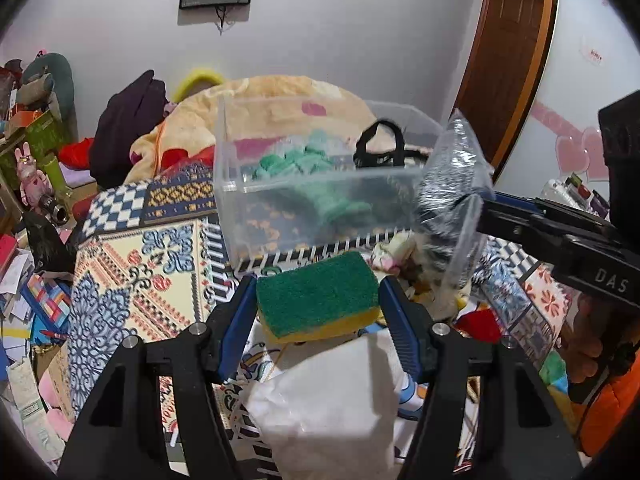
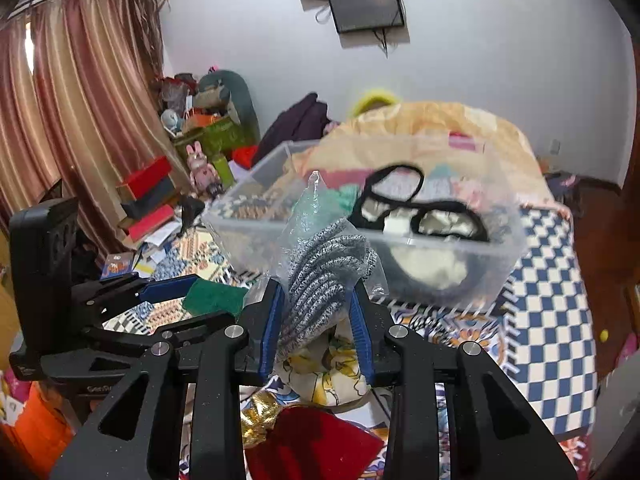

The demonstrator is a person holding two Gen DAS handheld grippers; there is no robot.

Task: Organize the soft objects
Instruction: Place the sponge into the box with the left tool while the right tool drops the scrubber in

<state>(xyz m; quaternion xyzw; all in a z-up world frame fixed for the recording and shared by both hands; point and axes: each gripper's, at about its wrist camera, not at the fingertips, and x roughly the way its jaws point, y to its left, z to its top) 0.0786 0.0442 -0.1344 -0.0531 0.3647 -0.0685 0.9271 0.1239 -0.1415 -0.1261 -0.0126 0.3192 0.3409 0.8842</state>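
Note:
My left gripper is shut on a green and yellow sponge and holds it above the patterned bedspread, just in front of a clear plastic bin. My right gripper is shut on grey knit fabric in a clear plastic bag, held up near the bin's front rim; the bag also shows in the left wrist view. Inside the bin lie a green soft item and a black strap. The sponge shows at the left of the right wrist view.
A white cloth lies under the left gripper. A red pouch, a printed cloth and a gold wrapper lie under the right gripper. An orange blanket heap sits behind the bin. Boxes and toys crowd the left side.

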